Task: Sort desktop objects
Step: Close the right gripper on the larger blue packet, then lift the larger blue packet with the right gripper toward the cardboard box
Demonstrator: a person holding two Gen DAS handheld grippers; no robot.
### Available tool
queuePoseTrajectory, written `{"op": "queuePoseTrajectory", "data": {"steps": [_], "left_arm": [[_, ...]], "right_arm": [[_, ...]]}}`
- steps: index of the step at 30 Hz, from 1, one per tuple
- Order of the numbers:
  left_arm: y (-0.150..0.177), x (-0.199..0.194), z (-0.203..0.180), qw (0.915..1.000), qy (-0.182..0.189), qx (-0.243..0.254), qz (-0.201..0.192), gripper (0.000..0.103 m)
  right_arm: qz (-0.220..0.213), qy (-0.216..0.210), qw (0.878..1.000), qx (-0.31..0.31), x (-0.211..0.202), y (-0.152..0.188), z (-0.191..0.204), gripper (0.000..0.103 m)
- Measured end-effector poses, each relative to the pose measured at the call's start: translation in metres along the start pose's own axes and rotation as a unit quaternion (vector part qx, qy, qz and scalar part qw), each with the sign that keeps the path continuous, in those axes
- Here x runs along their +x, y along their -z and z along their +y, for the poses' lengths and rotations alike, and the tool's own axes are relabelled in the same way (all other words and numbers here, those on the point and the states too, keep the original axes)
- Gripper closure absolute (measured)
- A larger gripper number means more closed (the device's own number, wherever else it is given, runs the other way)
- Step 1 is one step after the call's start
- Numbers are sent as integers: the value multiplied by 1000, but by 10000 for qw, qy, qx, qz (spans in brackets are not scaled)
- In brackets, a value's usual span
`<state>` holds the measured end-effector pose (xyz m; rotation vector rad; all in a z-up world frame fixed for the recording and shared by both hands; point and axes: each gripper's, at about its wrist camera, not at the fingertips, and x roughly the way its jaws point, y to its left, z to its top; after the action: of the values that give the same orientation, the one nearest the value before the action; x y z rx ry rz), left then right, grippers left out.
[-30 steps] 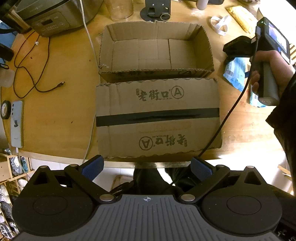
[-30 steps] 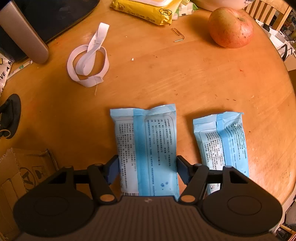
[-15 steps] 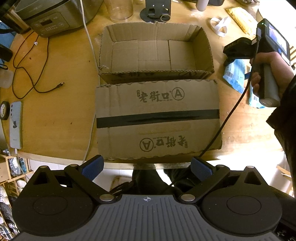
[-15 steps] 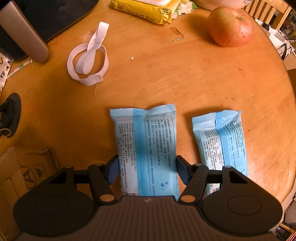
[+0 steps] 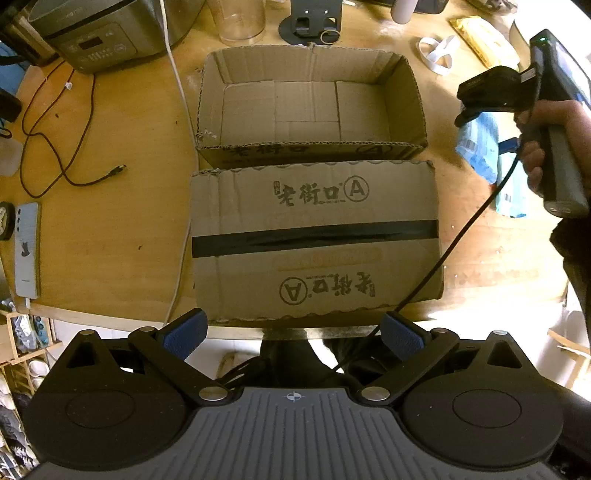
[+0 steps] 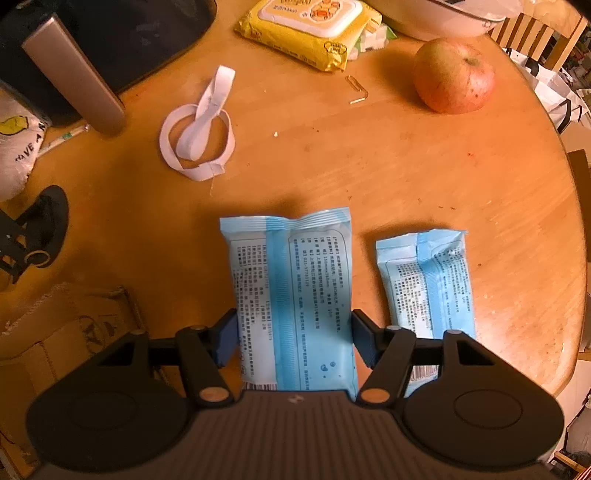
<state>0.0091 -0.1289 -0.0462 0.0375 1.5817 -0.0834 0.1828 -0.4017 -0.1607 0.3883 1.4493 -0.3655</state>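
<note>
Right gripper (image 6: 293, 339): points down at the table, its blue pads pinching the near blue packet (image 6: 291, 295) by its two long edges, at 6 o'clock in the right wrist view.
Left gripper (image 5: 293, 334): fingers spread wide with nothing between them, hanging over the table's near edge at 6 o'clock in the left wrist view.
Near blue packet: flat on the wooden table (image 6: 369, 166), sealed end toward 12 o'clock, not yet lifted as far as I can judge.
Second blue packet (image 6: 428, 280): just beside the first, at 4 o'clock, apart from it.
Flat carton (image 5: 314, 240): taped shut, directly beyond the left gripper at 12 o'clock.
Open box (image 5: 310, 107): beyond the flat carton, touching it or nearly so; empty, and the likely place for sorted items.
White strap loop (image 6: 199, 140): at 10 o'clock from the gripped packet, well apart.
Apple (image 6: 452, 75): far, at 2 o'clock.
Yellow wipes pack (image 6: 310, 29): far, at 12 o'clock.
Risk, slip: the packet is soft and glossy; gripped only near its lower end, it may sag or slide out on lifting.
Risk, neighbour: the right finger sits near the second packet and could drag it.
Risk, cable: the black cable (image 5: 454, 251) lies across the flat carton and could snag on the way to the box.
</note>
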Motion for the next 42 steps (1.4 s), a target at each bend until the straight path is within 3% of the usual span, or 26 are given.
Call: {"op": "queuePoseTrajectory", "data": {"steps": [7,30,42], "left_arm": [[-2,1,2,10000,68,-14,-13,0],[-10,4,6,9998,200,2,-67,0],[-12,5,9,9997,219,7,-84,0]], "right_arm": [[-46,-106,9999,-55,-21,3,-25,42],[-33,-249,9991,-334,-70,5,-27,42],[-67,-364,9966,-730,-67,2,-21,42]]}}
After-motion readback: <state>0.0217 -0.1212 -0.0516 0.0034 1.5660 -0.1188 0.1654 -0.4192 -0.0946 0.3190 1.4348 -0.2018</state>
